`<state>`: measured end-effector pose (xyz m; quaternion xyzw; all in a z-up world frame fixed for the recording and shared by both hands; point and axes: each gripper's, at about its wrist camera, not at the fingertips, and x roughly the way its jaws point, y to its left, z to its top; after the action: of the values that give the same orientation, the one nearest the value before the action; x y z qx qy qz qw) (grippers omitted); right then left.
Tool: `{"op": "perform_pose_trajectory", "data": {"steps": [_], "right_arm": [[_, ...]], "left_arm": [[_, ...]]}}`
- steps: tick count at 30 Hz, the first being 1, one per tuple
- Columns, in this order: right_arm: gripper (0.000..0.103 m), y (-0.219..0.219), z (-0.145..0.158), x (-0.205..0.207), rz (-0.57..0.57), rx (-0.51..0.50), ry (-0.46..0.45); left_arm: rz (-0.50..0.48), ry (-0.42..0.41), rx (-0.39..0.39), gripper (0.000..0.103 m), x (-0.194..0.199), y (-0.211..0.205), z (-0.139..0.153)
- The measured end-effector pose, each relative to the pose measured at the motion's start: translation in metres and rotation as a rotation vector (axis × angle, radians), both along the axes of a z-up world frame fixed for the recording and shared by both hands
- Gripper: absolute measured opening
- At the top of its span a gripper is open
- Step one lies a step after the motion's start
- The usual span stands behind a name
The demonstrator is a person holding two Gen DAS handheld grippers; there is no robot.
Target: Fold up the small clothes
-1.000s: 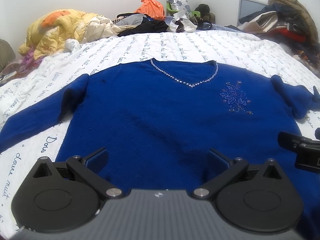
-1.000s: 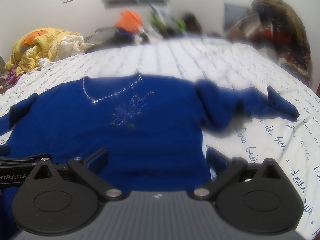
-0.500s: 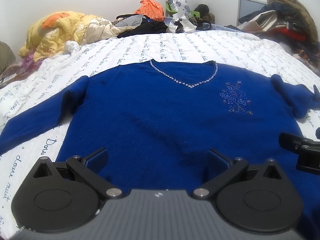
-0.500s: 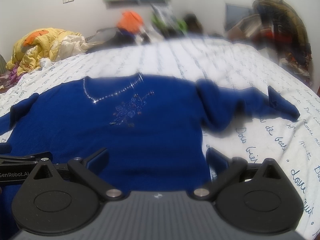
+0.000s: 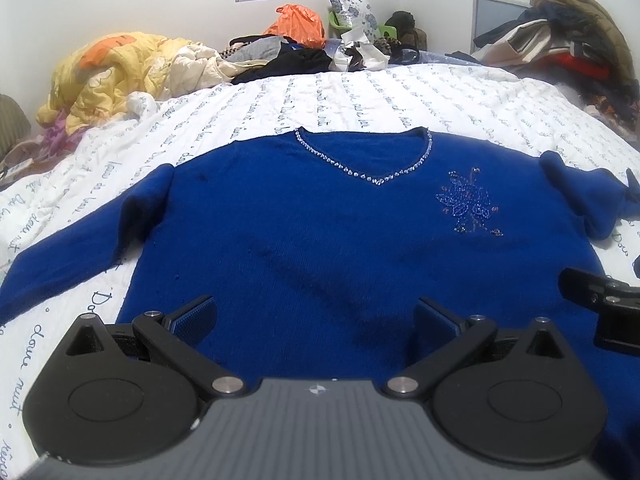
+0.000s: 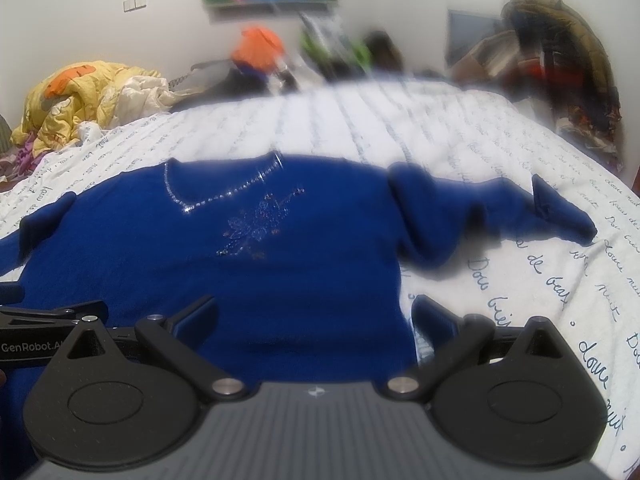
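The blue sweater (image 5: 320, 240) lies flat, front up, on the white bedspread (image 5: 360, 96) with its script print — neckline pointing away toward the far wall, hem toward the grippers, so the body runs near to far while the sleeves stretch out crosswise. The beaded V-neck (image 5: 372, 174) glints, and a beaded flower (image 5: 466, 204) sits beside it on the chest. One sleeve (image 5: 72, 256) trails off to the left, fairly straight; the other sleeve (image 6: 492, 212) runs right, bunched and kinked near its cuff.

The left gripper (image 5: 314, 316) hovers over the lower middle of the sweater, fingers spread wide, nothing between them. The right gripper (image 6: 314, 314) sits over the sweater's right side edge, fingers also wide apart and empty — its right finger is over the bedspread, its left over blue knit.

Against a second ago, almost nothing differs: the sweater lies the same, and both grippers hold nearly the same spots with the same wide spread.

Further back, a yellow quilt (image 5: 116, 68) heaps at the left, an orange bag (image 5: 300, 24) among clutter at the head, piled coats (image 5: 568, 36) to the right.
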<state>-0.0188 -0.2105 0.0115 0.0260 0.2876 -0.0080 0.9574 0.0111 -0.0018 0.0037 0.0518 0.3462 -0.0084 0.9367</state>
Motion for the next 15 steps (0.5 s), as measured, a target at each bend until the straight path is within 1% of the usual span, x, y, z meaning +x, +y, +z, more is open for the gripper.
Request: {"op": "perform_pose_trajectory", "data": {"steps": [15], "right_arm": [[0.103, -0.007, 0.002, -0.001, 0.016, -0.002, -0.044]], "left_arm": [[-0.028, -0.025, 0.011, 0.103, 0.002, -0.011, 0.004]]}}
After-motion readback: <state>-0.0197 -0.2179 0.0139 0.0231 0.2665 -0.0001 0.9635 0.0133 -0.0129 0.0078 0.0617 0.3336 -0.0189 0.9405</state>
